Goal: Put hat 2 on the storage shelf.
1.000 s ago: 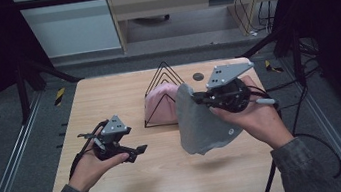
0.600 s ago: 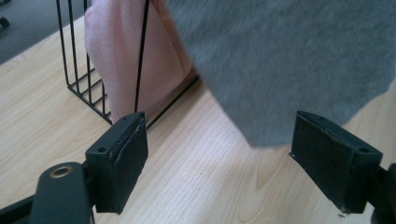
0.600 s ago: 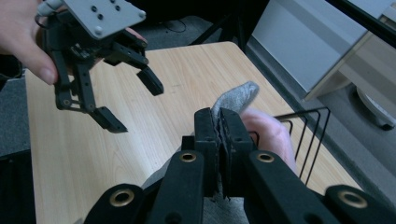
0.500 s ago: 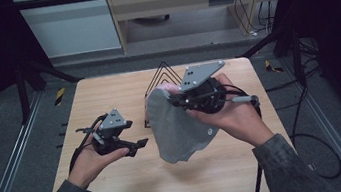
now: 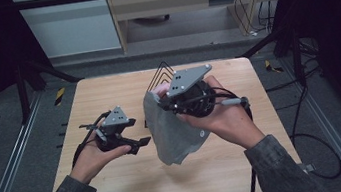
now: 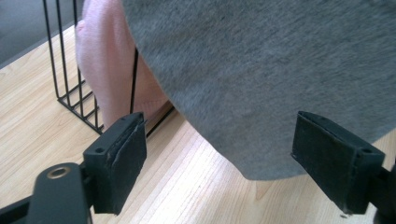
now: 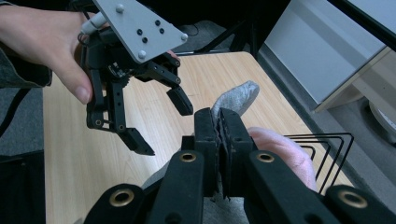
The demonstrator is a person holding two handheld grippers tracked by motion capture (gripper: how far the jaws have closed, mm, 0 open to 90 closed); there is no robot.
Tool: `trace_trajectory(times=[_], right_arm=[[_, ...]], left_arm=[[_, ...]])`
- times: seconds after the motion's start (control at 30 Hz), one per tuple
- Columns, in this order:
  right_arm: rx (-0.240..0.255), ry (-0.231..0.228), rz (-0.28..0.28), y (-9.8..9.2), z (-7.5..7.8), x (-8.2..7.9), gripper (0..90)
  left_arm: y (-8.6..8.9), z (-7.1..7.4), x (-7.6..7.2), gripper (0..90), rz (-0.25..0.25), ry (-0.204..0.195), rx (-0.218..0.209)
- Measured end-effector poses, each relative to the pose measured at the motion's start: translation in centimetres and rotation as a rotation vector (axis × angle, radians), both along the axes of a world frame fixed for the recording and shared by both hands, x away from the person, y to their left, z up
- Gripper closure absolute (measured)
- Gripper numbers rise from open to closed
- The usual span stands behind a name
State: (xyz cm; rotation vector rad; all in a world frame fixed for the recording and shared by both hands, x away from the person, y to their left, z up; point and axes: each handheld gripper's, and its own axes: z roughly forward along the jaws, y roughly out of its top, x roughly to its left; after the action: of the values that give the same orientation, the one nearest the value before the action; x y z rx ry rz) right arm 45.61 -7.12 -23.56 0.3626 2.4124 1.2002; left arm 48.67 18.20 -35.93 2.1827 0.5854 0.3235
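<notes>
High view: right gripper (image 5: 161, 99) clamped on grey cloth (image 5: 174, 133), hanging above table (image 5: 120, 184). Left gripper (image 5: 136, 133) open beside it. Best: pinch free lower edge squarely before spreading.

The table (image 5: 120, 184) is evenly lit from above in the high view, while the surroundings at both sides are left nearly black. A soft shadow is cast on the wood beneath the grey cloth (image 5: 173, 131). No glare is noted. The high view is slightly soft and grainy. In the left gripper view the cloth is seen close up and somewhat blurred. In the right gripper view the near jaws are rendered dark, and the background is bright.
</notes>
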Motion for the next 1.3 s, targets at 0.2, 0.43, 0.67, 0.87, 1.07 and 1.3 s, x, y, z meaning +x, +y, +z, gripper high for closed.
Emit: trace_trajectory(times=[0.2, 0.43, 0.67, 0.87, 1.07, 1.3], right_arm=[[0.002, -0.003, 0.006, 0.0, 0.1, -0.5, 87.4], [-0.008, -0.006, 0.018, 0.0, -0.2, -0.8, 87.3], [0.001, 0.006, -0.007, -1.0, -0.7, -0.4, 87.3], [0.011, 0.021, -0.034, -2.4, -1.7, -0.1, 87.4], [0.025, 0.04, -0.092, -4.8, -2.4, 0.5, 87.4], [0.062, 0.056, -0.164, -7.4, -3.1, 1.5, 87.4]], left_arm=[[-0.5, -0.5, 1.0, 14.3, -0.026, 0.01, -0.004], [-1.7, -1.3, 2.4, 14.8, -0.077, 0.029, -0.07], [-2.9, -1.6, 2.5, 44.2, -0.105, -0.012, -0.062], [-5.2, -1.3, 2.7, 81.5, -0.088, -0.007, -0.069], [-6.0, -0.6, 2.3, 89.7, -0.096, -0.011, -0.004], [-5.3, 1.5, 2.0, 89.9, -0.06, -0.044, 0.036]])
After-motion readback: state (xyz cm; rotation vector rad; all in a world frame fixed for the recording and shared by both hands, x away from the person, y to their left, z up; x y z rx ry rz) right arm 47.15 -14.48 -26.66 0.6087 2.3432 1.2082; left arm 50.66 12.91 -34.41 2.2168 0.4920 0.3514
